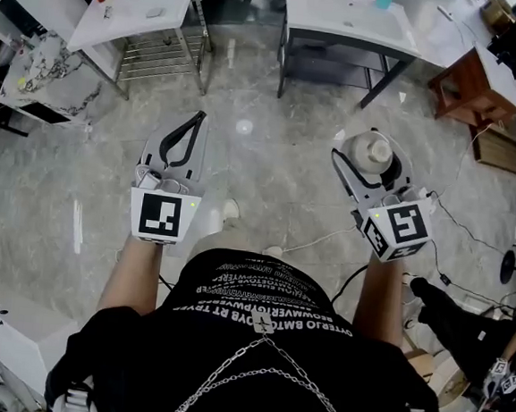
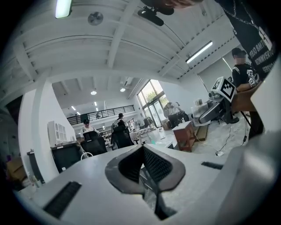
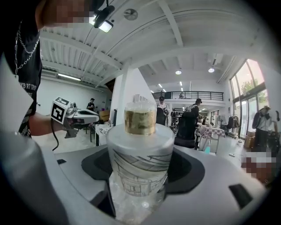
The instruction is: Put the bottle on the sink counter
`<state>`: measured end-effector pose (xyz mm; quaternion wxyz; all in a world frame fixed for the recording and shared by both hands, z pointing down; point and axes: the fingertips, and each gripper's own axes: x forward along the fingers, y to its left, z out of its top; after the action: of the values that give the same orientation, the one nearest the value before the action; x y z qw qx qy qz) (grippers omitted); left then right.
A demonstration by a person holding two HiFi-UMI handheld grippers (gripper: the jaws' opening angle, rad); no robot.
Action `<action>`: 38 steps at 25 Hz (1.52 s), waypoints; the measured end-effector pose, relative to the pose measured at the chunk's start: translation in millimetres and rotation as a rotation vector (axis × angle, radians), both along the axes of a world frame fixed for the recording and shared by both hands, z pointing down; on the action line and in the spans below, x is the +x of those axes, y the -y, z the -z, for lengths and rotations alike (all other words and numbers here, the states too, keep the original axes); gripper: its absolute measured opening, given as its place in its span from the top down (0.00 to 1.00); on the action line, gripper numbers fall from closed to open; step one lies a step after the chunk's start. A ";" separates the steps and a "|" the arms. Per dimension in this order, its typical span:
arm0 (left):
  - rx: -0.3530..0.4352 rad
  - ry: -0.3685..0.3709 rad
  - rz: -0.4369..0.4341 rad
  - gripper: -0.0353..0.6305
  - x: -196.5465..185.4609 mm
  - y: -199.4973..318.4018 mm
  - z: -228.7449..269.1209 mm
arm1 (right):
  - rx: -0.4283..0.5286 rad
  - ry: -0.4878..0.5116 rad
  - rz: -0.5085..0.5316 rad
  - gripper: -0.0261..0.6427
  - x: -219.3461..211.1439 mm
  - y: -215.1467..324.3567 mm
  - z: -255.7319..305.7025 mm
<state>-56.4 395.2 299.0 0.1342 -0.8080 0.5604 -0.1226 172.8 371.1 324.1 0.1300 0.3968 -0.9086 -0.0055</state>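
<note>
A frosted white bottle (image 3: 139, 162) with a gold cap and a line drawing on its side sits between the jaws of my right gripper (image 3: 140, 176), which is shut on it. In the head view the bottle (image 1: 371, 153) shows from above in the right gripper (image 1: 374, 166), held over the marble floor. My left gripper (image 1: 185, 140) is held level beside it on the left, jaws together and empty; its pads (image 2: 151, 165) meet in the left gripper view. The white sink counter (image 1: 346, 15) with its basin stands ahead, at the top of the head view.
A second white counter (image 1: 136, 11) on a metal frame stands at the upper left with small bottles on it. A wooden table (image 1: 471, 85) and cables lie to the right. A marble-topped stand (image 1: 45, 79) sits far left. People stand in the background of both gripper views.
</note>
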 end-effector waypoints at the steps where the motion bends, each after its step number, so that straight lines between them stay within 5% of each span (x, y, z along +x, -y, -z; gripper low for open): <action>1: -0.005 -0.004 -0.003 0.94 -4.2 6.3 -0.9 | -0.001 0.001 -0.004 0.47 -3.9 5.5 0.0; 18: -0.005 -0.004 -0.084 0.94 -70.7 128.2 6.0 | -0.005 0.017 -0.061 0.47 -72.9 111.3 3.5; 28: -0.022 -0.038 -0.089 0.94 -123.5 156.9 3.2 | -0.011 0.017 -0.100 0.47 -111.3 130.5 2.5; 38: -0.034 -0.046 -0.140 0.94 -123.7 161.4 -4.4 | 0.024 -0.029 -0.119 0.47 -118.1 133.2 17.3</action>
<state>-180.1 233.8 303.4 0.1159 -0.8500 0.5032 -0.1039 54.7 237.9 306.8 0.1385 0.4515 -0.8814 -0.0143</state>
